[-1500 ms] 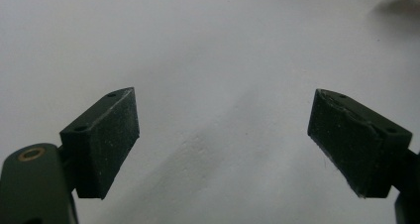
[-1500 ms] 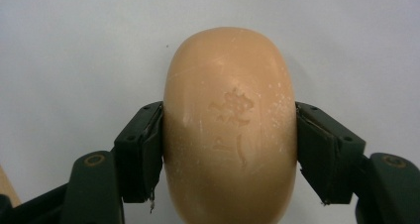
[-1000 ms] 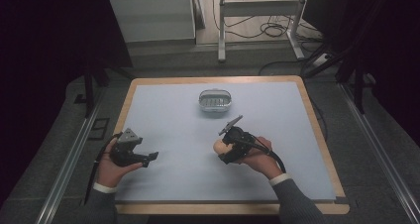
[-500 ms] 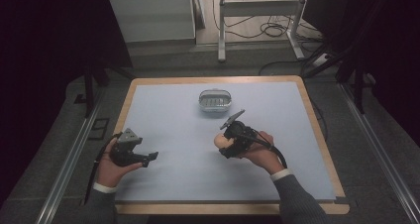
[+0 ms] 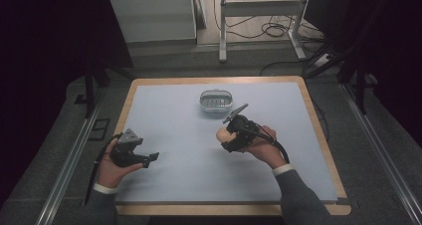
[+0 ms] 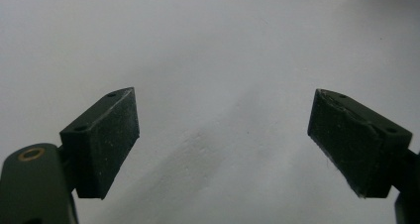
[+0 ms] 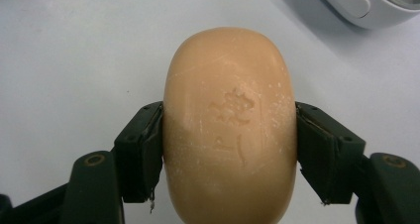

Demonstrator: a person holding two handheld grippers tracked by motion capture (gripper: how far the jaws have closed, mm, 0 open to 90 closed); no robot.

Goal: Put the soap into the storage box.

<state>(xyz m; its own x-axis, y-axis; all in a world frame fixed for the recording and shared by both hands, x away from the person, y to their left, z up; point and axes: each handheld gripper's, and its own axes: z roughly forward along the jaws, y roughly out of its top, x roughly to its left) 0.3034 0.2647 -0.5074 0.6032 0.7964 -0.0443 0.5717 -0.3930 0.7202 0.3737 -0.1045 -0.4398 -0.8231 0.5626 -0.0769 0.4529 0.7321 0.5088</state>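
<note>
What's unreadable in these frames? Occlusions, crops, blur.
- Pale orange oval soap bar: lower end cut off by the bottom edge in the right gripper view; embossed mark too worn to read.
- White oval plastic dish: cropped at the top right corner there.
- Its contents in the high view: too small to tell.

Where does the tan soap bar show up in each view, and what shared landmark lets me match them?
High view: the soap bar sits right of centre, clamped in the right gripper, below the soap dish.
Left gripper view: not in it; the left gripper faces bare table.
Right gripper view: centre, pressed between both pads.
Shared landmark: the soap dish, top right corner of the right gripper view.
</note>
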